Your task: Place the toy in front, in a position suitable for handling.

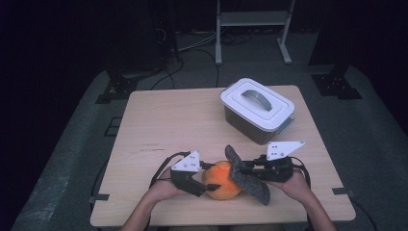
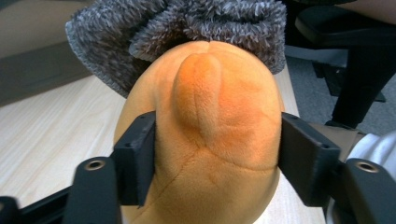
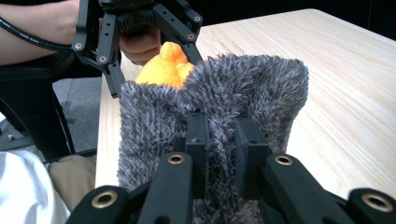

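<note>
An orange plush ball [image 1: 222, 180] rests on the table near its front edge. My left gripper [image 1: 204, 185] is shut on it; in the left gripper view its jaws press both sides of the orange plush ball [image 2: 210, 135]. A grey fuzzy cloth [image 1: 248, 175] lies against the ball's right side, and my right gripper [image 1: 240, 169] is shut on a fold of it. In the right gripper view the grey cloth [image 3: 210, 112] is pinched between the jaws, with the plush ball [image 3: 166, 67] and the left gripper [image 3: 140, 28] behind it.
A grey bin with a white handled lid [image 1: 257, 109] stands at the table's back right. The wooden table [image 1: 163, 120] has bare room at the left and centre. A metal stand [image 1: 252, 29] and cables are on the floor beyond.
</note>
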Tool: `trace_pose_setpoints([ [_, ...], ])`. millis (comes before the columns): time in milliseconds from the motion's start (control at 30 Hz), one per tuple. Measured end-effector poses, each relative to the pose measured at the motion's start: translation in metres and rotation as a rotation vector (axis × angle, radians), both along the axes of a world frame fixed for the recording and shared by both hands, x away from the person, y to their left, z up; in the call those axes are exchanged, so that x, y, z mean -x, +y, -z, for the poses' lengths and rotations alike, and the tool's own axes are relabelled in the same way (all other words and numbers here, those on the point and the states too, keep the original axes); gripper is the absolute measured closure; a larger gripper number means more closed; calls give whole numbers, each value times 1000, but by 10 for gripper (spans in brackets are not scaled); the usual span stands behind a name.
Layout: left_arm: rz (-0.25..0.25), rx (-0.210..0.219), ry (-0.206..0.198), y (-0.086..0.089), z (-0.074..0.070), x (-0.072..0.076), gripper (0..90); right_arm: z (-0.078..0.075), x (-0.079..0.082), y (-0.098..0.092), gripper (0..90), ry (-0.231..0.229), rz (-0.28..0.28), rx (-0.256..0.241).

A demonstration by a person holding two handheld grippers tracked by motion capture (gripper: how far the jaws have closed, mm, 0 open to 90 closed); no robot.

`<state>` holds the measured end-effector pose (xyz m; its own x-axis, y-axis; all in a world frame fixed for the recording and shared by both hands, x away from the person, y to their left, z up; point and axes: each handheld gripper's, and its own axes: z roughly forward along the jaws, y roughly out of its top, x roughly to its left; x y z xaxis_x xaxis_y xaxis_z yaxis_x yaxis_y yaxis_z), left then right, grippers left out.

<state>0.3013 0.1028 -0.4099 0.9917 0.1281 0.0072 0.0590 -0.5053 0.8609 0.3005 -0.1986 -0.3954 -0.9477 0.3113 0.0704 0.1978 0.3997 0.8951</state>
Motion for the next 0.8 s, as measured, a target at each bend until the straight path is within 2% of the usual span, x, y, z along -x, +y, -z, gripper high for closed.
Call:
trace_pose_setpoints([
  [67,-16,10,18,0,-1,-2,247,0,1,2,772,-3,-15,10],
  [100,-34,18,46,0,-1,-4,192,0,1,3,772,-5,-20,9],
  [133,-38,15,71,0,0,-6,162,0,1,3,772,0,-26,6],
  [167,-40,22,75,-1,1,-6,165,0,1,3,772,-1,-25,4],
  [200,-31,13,54,-1,2,-4,204,-1,1,4,772,-4,-22,7],
  [300,-24,0,-54,-5,-4,5,361,-7,4,5,773,-18,-27,-9],
  [367,-12,-21,-136,-9,-8,12,396,-11,6,8,774,-31,-39,-32],
  [433,-8,-53,-193,-12,-10,16,407,-15,9,13,773,-47,-49,-35],
  [500,1,-63,-172,-12,-8,15,408,-14,9,14,773,-49,-53,-20],
  [567,5,-51,-149,-11,-4,14,403,-9,6,13,774,-32,-49,-2],
  [633,10,-53,-143,-11,-4,14,396,-4,3,10,773,-18,-43,2],
  [667,21,-57,-144,-12,-4,14,389,0,-1,4,773,-5,-14,16],
  [733,28,-53,-129,-13,-4,14,374,0,-2,1,774,7,-1,13],
  [800,32,-44,-119,-14,-2,14,359,-2,0,3,774,-1,-13,-6],
])
